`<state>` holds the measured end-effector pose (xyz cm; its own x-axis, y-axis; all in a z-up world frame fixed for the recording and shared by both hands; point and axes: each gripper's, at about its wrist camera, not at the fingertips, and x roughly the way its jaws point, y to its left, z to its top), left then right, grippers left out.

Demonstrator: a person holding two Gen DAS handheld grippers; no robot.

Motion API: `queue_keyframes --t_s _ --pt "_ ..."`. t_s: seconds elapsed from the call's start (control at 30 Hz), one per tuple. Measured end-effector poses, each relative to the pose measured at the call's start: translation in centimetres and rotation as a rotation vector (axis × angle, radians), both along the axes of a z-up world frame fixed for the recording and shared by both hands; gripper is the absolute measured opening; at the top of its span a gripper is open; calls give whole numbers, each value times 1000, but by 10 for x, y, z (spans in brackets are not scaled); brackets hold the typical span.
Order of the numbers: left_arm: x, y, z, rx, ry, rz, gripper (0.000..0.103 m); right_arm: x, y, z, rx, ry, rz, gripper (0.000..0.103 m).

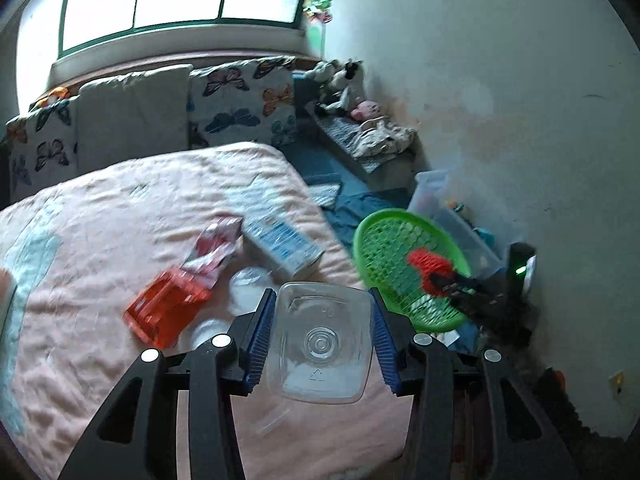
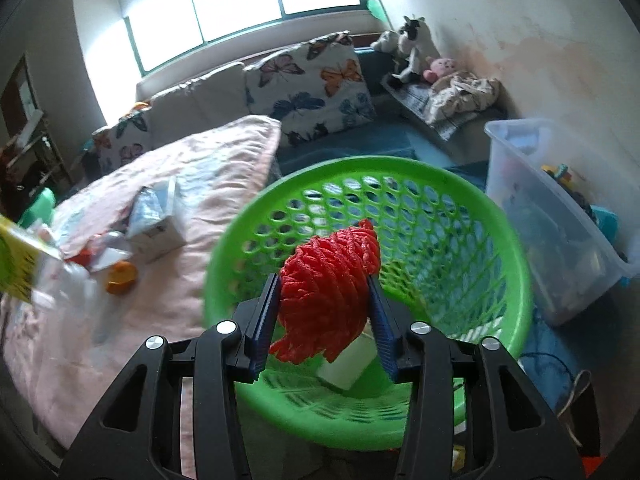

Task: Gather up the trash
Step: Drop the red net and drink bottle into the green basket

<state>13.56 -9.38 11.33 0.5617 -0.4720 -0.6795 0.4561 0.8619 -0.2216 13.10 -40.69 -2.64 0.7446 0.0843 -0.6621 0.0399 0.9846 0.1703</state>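
Observation:
My left gripper (image 1: 322,334) is shut on a clear plastic bottle (image 1: 322,344) whose square base faces the camera, held above the pink bedspread (image 1: 100,220). On the bed beyond it lie an orange-red plastic pack (image 1: 168,308), a red-and-white wrapper (image 1: 214,248), a blue-and-white carton (image 1: 284,244) and clear cups (image 1: 250,284). My right gripper (image 2: 326,300) is shut on a red foam net (image 2: 328,292) over the green basket (image 2: 460,184), which holds a white box (image 2: 348,364). The left wrist view shows that gripper (image 1: 452,286) and net (image 1: 428,264) at the basket (image 1: 392,248).
A clear storage bin (image 2: 560,216) full of toys stands right of the basket against the wall. Butterfly pillows (image 2: 312,84) and plush toys (image 2: 412,48) line the far side under the window. A blurred yellow-green thing (image 2: 16,260) sits at the left edge; an orange object (image 2: 122,276) lies on the bed.

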Motion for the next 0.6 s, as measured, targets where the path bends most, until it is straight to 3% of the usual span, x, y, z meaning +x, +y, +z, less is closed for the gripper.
queue_keyframes --t_s 0.13,0.3,0.6 --pt "8 -27 13 -33 -26 -63 44 8 -7 -10 -14 27 -16 48" --pt "25 -70 18 -53 -38 -135 44 11 -17 -14 -35 25 -50 68" --pt "54 -150 -5 -8 -8 -231 44 -12 -37 -4 -27 -34 -93 69"
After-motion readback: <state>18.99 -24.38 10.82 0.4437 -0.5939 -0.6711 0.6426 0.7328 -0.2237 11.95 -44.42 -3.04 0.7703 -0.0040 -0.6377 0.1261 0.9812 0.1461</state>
